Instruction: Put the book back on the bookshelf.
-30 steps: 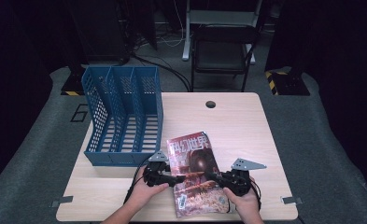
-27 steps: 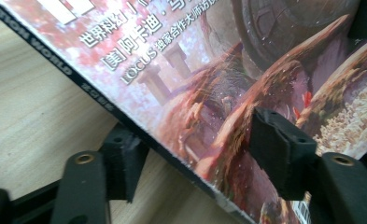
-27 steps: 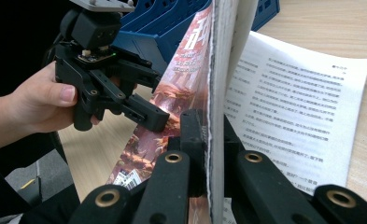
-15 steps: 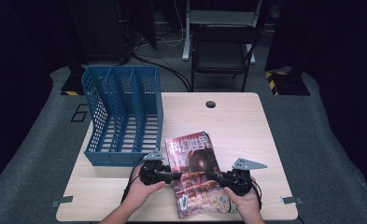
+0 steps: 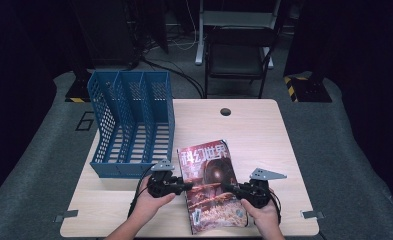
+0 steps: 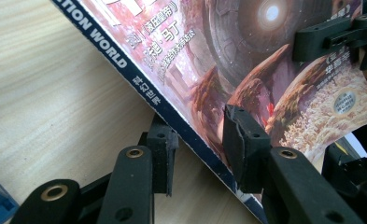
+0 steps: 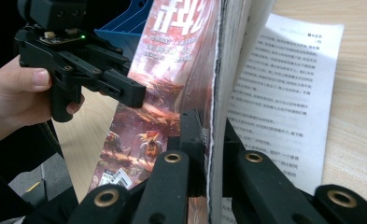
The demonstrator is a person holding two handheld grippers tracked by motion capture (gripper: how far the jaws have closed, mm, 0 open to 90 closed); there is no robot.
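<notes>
High view shows us the magazine (image 5: 211, 182) lying near the front edge of the table (image 5: 264, 130), just right of the blue file rack (image 5: 131, 122), but our hands cover both its side edges, so from there we cannot see how the jaws meet the paper. In the right gripper view the right gripper (image 7: 208, 140) has its jaws clamped tight on the stack of pages, front cover lifted off a printed white page that lies flat; the lower part of the cover is cut off by the jaws. In the left gripper view the left gripper (image 6: 197, 144) straddles the dark spine edge and its jaws have just been closing, one pad over the cover, one under; whether they press yet we cannot tell. Bare tabletop stays free behind and right of the magazine.
</notes>
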